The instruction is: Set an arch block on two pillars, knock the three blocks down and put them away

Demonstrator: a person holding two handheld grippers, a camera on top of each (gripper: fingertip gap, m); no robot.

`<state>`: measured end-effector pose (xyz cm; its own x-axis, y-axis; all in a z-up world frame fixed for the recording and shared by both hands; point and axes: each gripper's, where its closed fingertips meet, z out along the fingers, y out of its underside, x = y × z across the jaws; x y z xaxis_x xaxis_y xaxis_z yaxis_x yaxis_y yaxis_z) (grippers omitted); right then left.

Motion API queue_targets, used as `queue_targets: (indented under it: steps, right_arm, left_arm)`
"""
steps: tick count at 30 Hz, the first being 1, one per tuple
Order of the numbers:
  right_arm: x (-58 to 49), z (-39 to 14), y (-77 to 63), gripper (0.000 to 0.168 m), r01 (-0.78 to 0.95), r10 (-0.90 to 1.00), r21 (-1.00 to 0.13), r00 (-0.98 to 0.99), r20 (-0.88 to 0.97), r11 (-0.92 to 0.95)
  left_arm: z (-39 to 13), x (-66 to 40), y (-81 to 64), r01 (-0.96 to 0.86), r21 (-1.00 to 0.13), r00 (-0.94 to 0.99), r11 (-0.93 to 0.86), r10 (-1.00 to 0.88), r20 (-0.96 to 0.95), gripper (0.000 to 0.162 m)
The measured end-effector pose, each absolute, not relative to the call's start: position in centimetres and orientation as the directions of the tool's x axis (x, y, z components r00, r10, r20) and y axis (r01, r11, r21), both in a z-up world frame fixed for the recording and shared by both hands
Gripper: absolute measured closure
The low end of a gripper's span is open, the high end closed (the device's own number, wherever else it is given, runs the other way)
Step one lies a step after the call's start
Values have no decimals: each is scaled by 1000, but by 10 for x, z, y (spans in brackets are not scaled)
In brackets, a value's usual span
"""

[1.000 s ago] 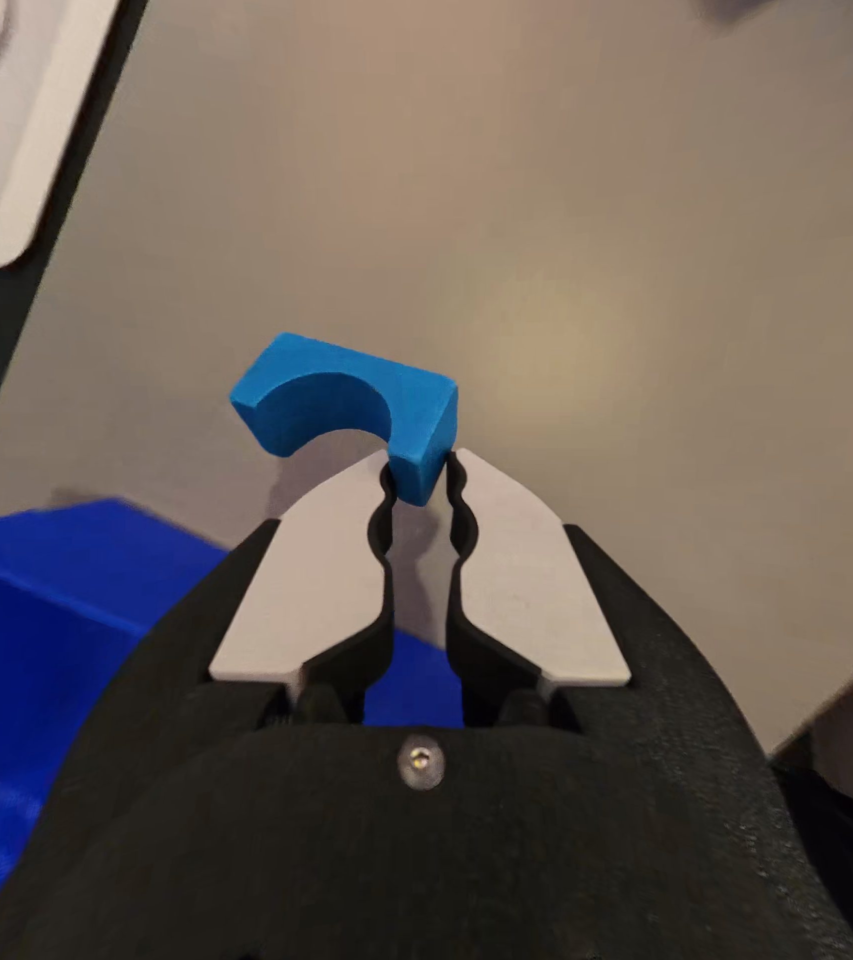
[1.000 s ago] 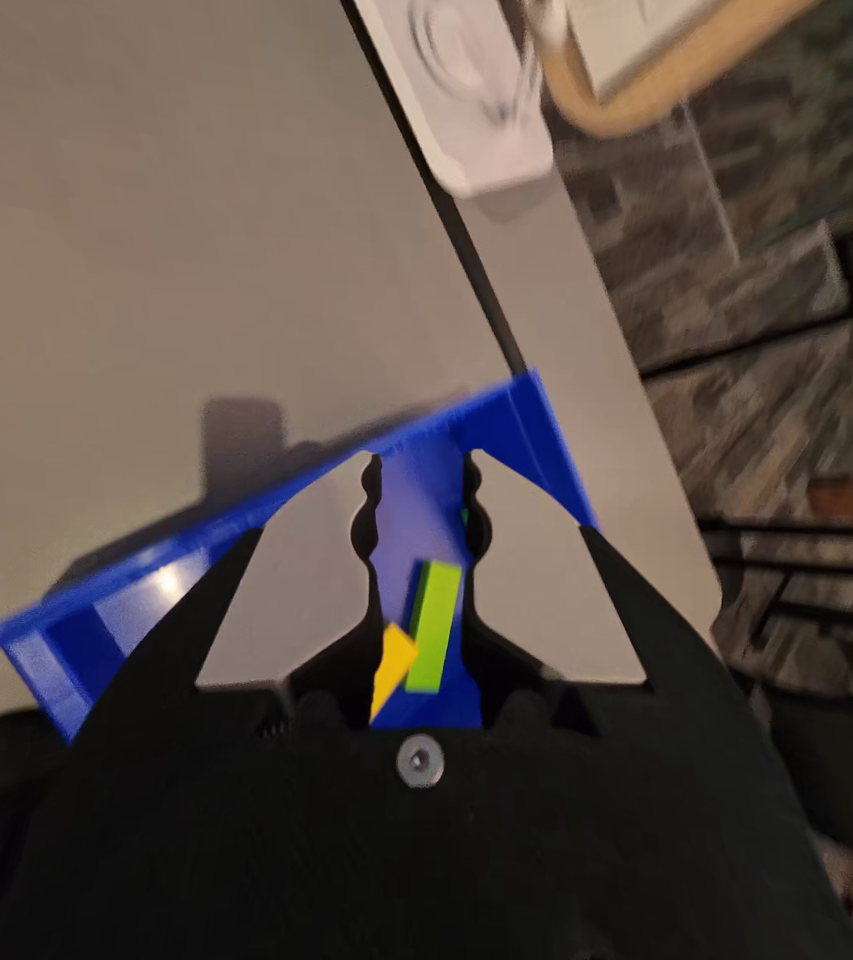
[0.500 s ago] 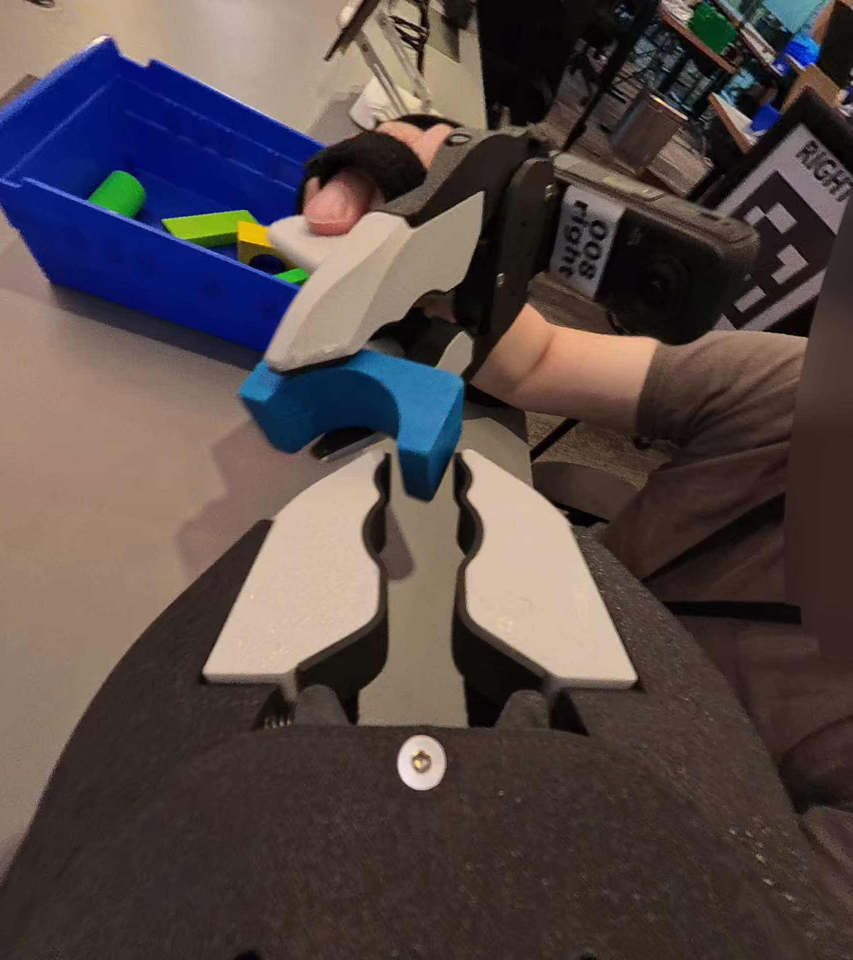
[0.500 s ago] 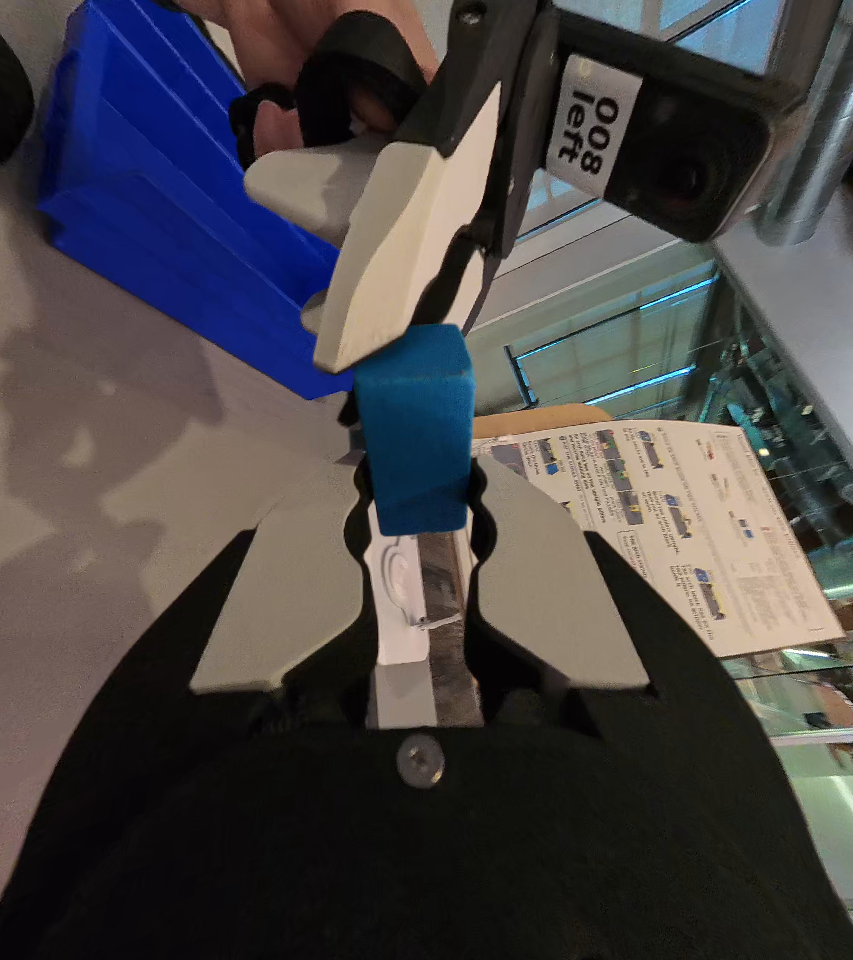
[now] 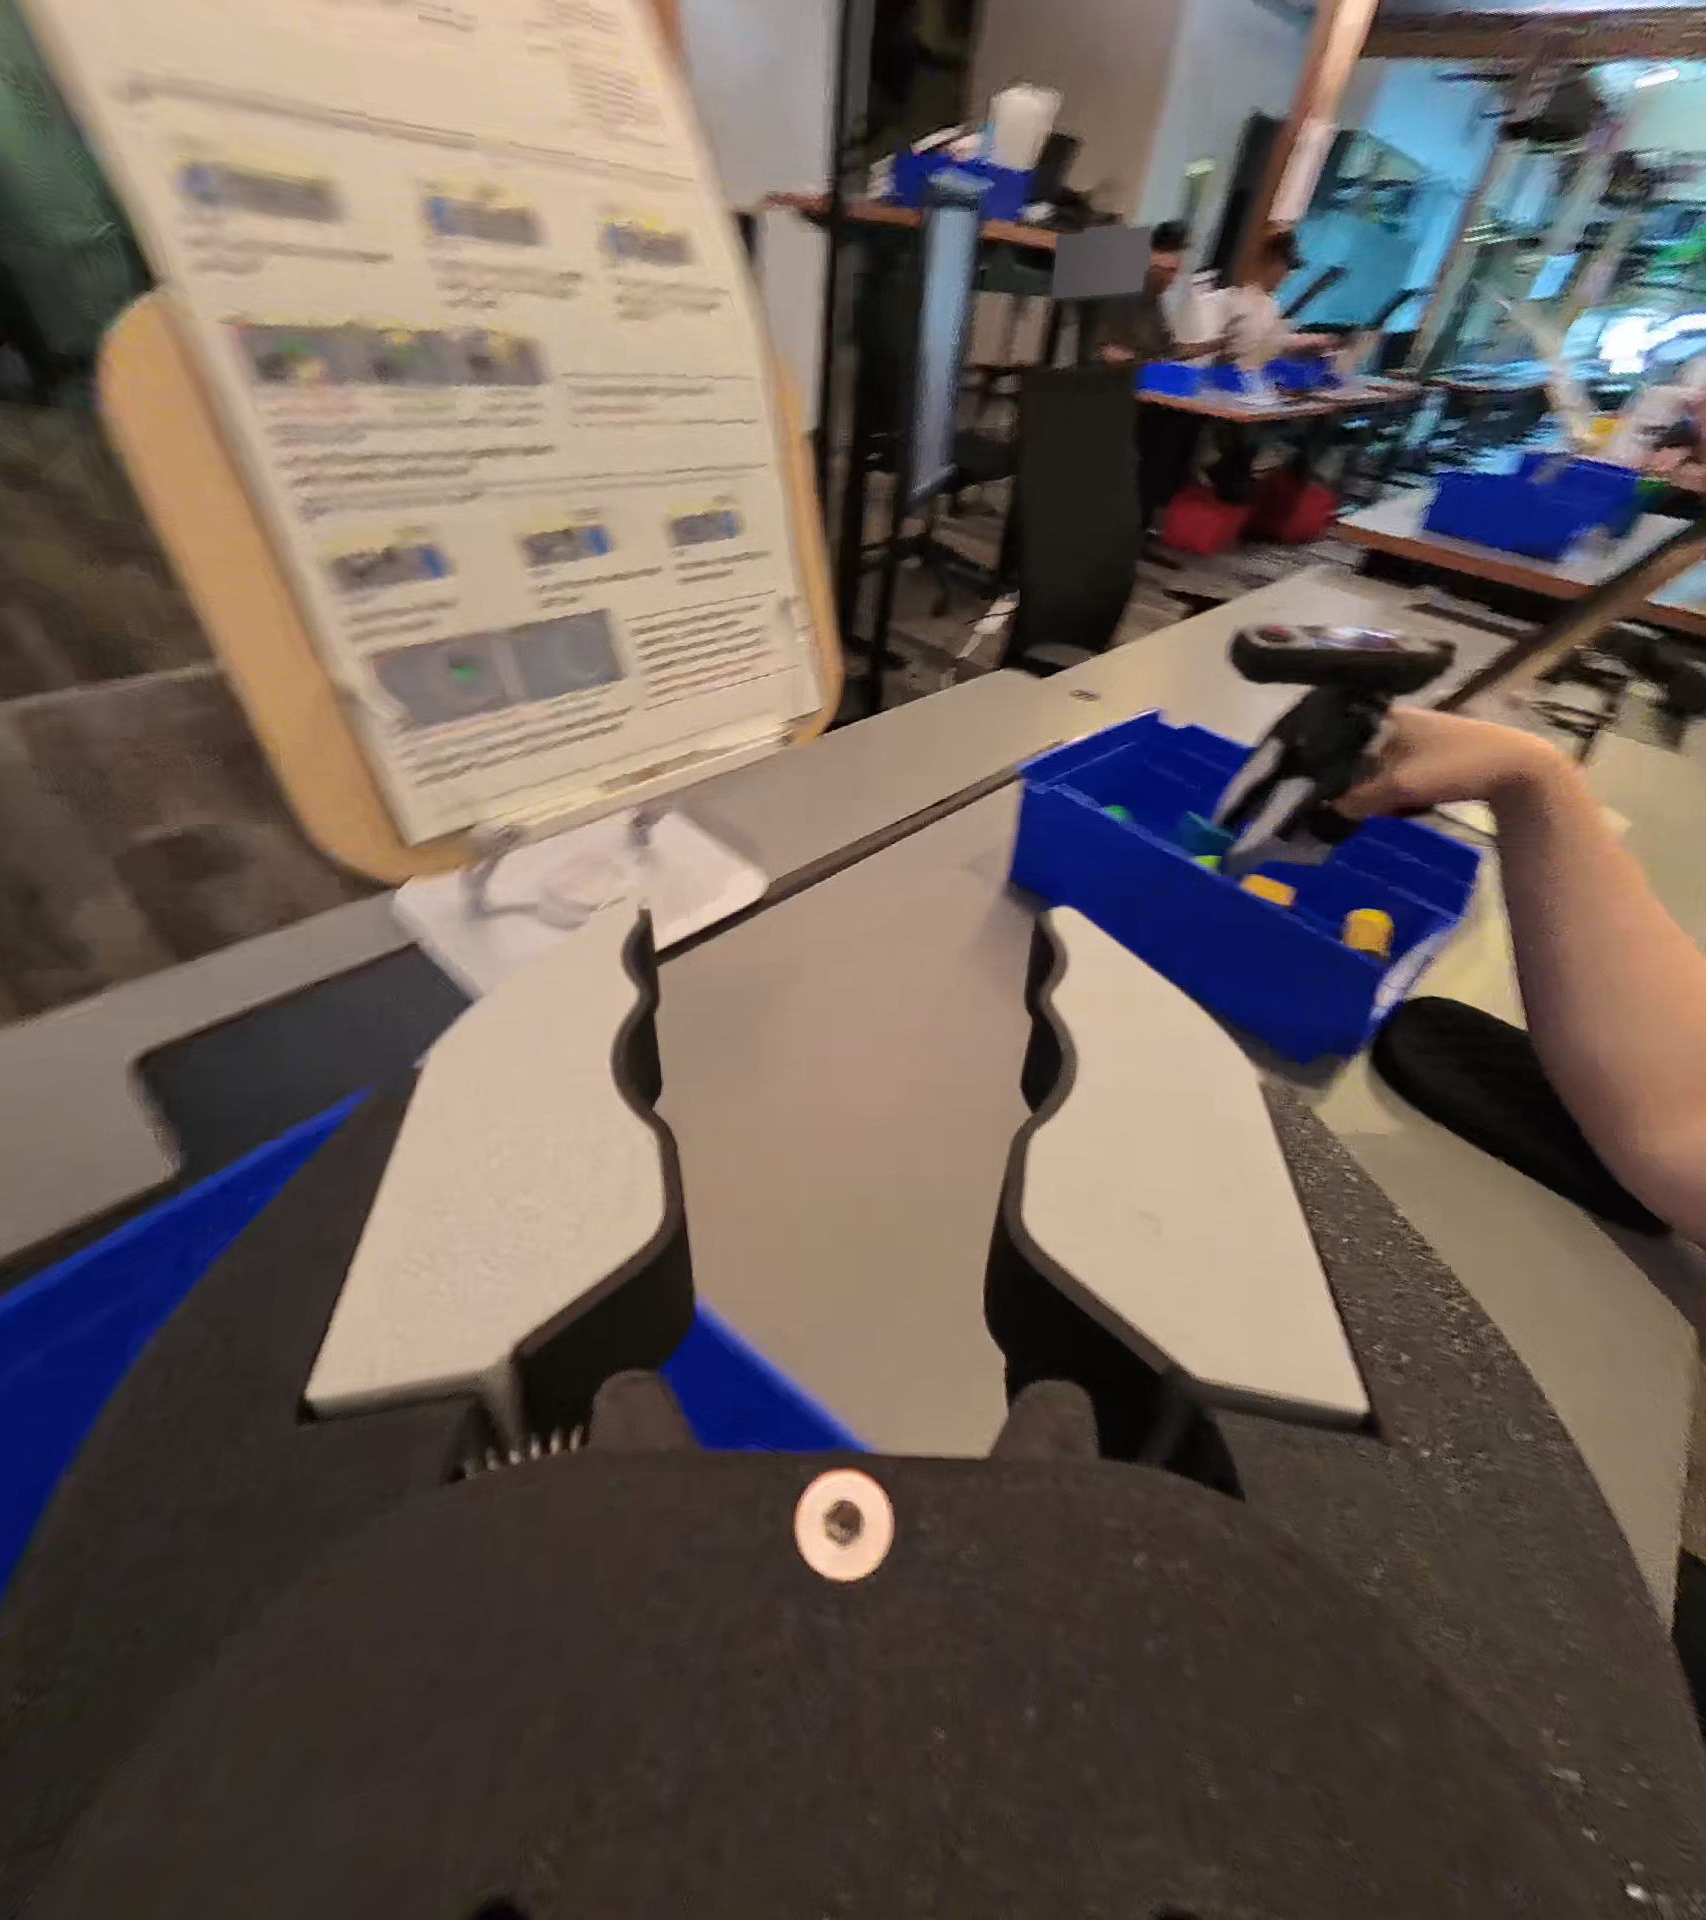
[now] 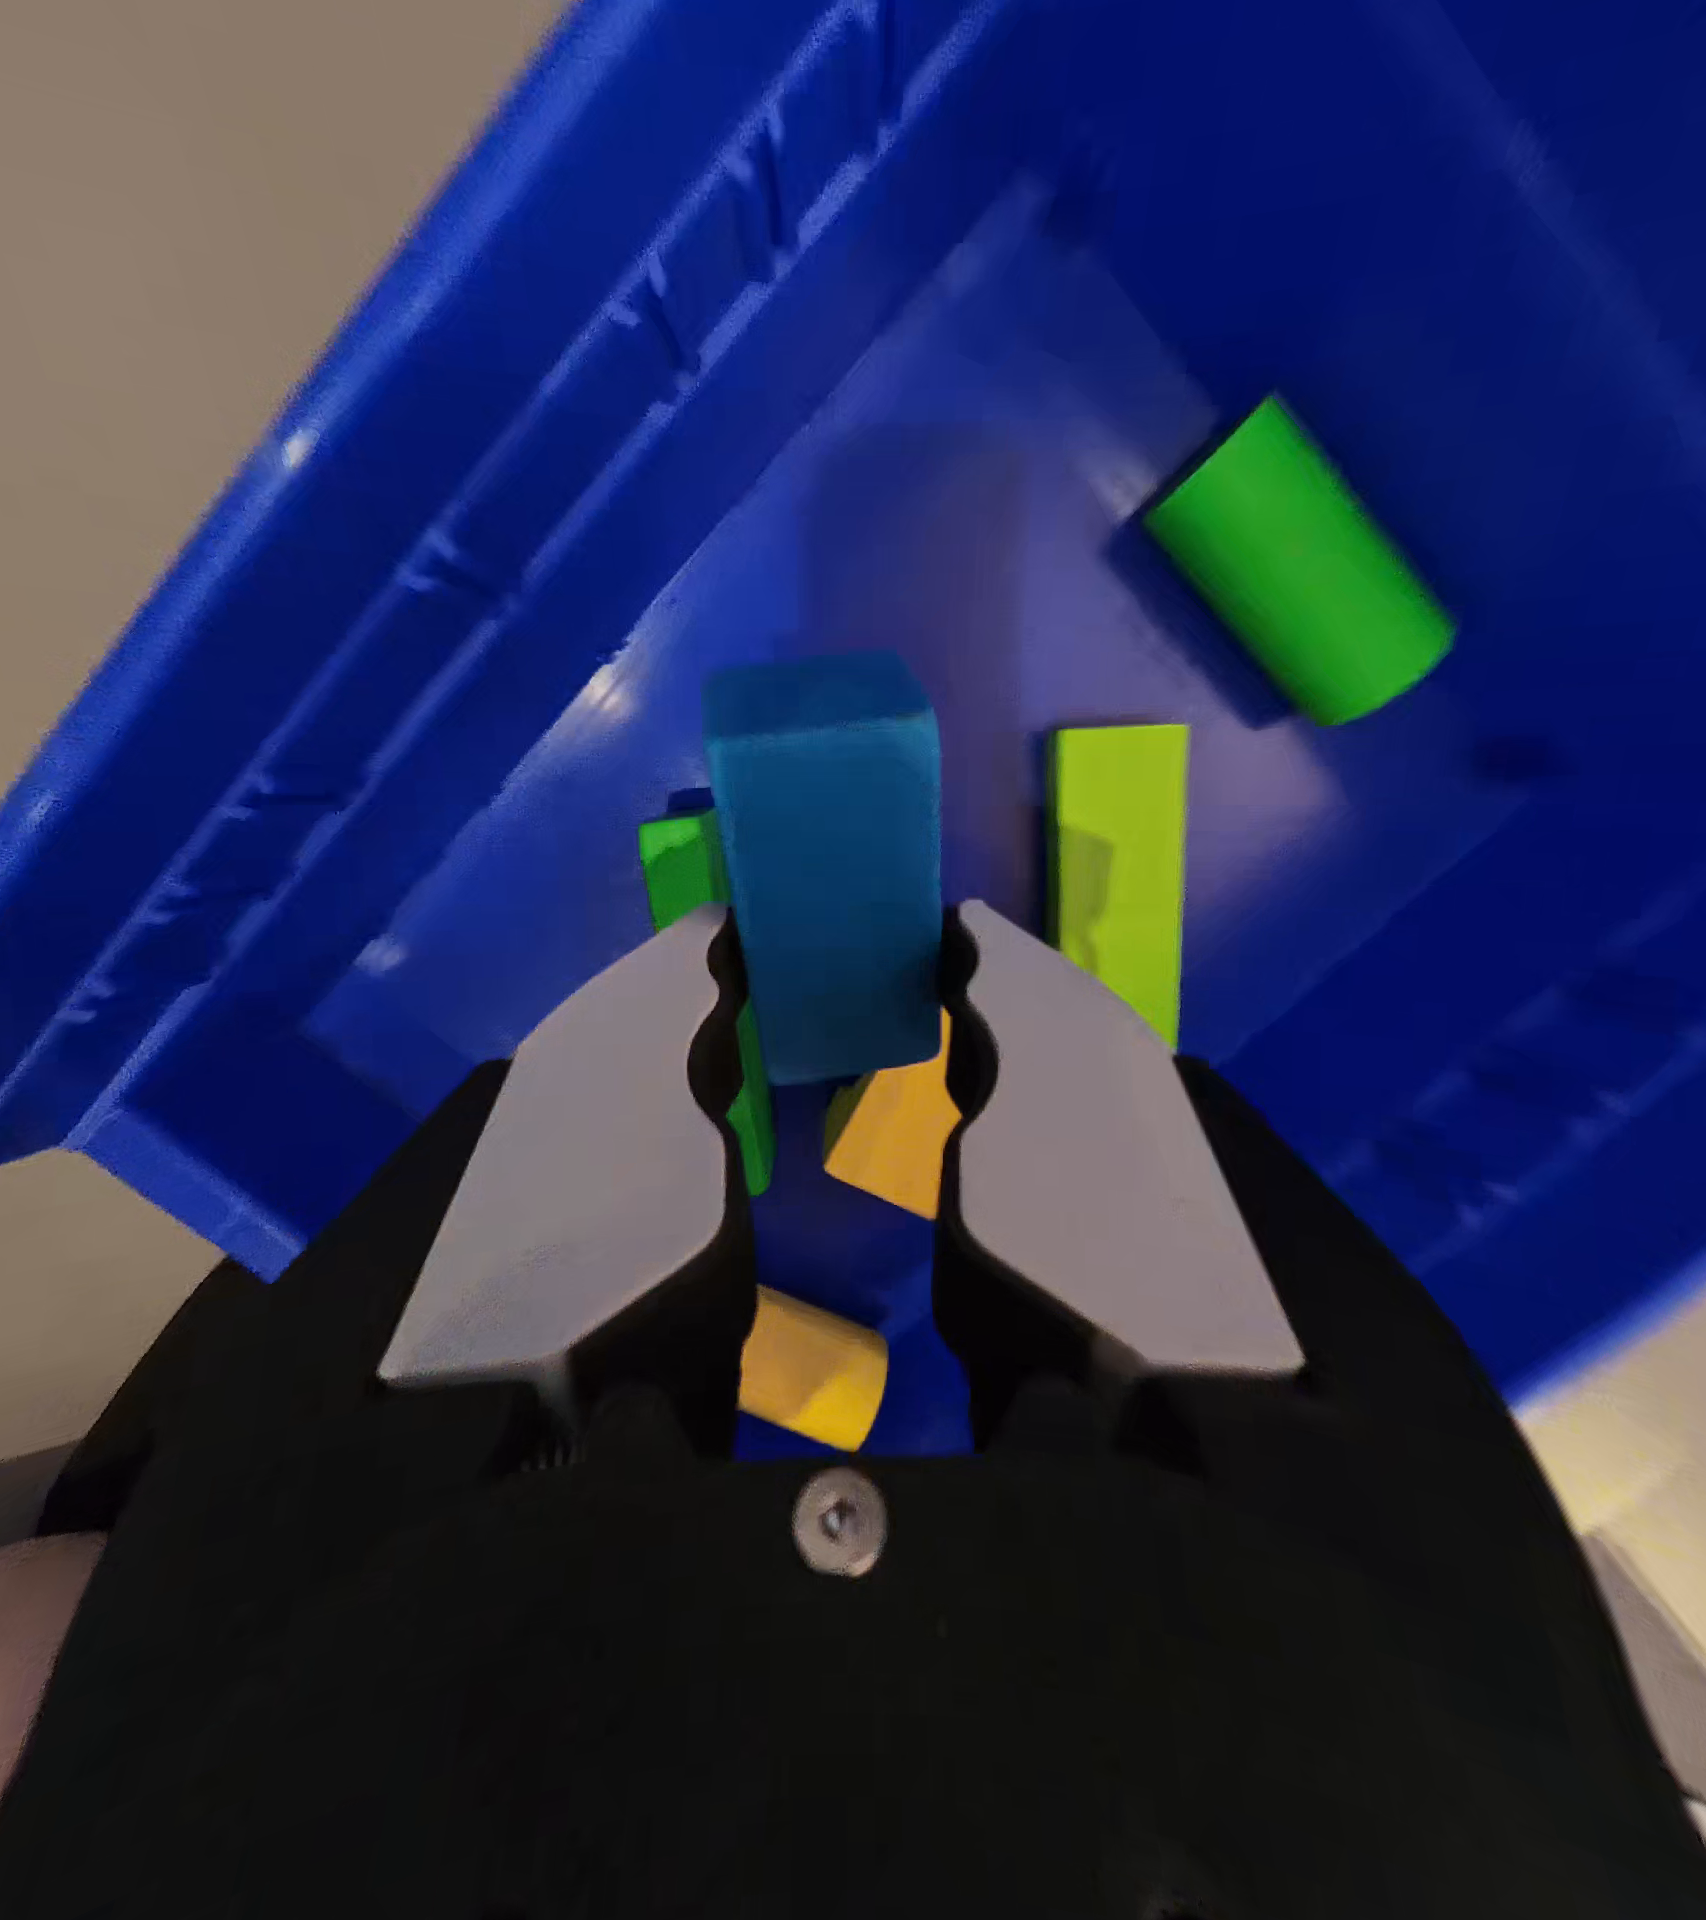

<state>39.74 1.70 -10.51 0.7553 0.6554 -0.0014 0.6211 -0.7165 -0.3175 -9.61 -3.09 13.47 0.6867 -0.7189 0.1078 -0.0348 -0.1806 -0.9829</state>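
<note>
My right gripper (image 6: 838, 914) is shut on the blue arch block (image 6: 823, 862) and holds it end-on over the inside of the blue bin (image 6: 413, 623). The left wrist view shows the same thing farther off: the right gripper (image 5: 1275, 821) reaches into the blue bin (image 5: 1244, 966) with the blue block (image 5: 1200, 831) at its tips. My left gripper (image 5: 838, 925) is open wide and empty above the grey table (image 5: 828, 1091).
In the bin lie a green cylinder (image 6: 1296, 561), a lime plank (image 6: 1119, 873), a green block (image 6: 677, 862) and yellow blocks (image 6: 896, 1132). A sheet on a stand (image 5: 475, 416) stands at the table's back. A second blue bin (image 5: 49, 1403) is near my left gripper. A person's arm (image 5: 1607, 987) is at the right. The grippers' ends are close to 55 centimeters from one another.
The blue arch block passed from my left gripper to my right. The left opened wide and swung away. The right carried the block over the bin.
</note>
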Motion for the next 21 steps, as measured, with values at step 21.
queue_targets:
  steps: [21]
  right_arm:
    - [515, -125, -2, 141, 14, 31, -183, 995, -92, -983]
  left_arm:
    - [-76, -315, -16, 100, -408, 993, -907, 68, 93, 85]
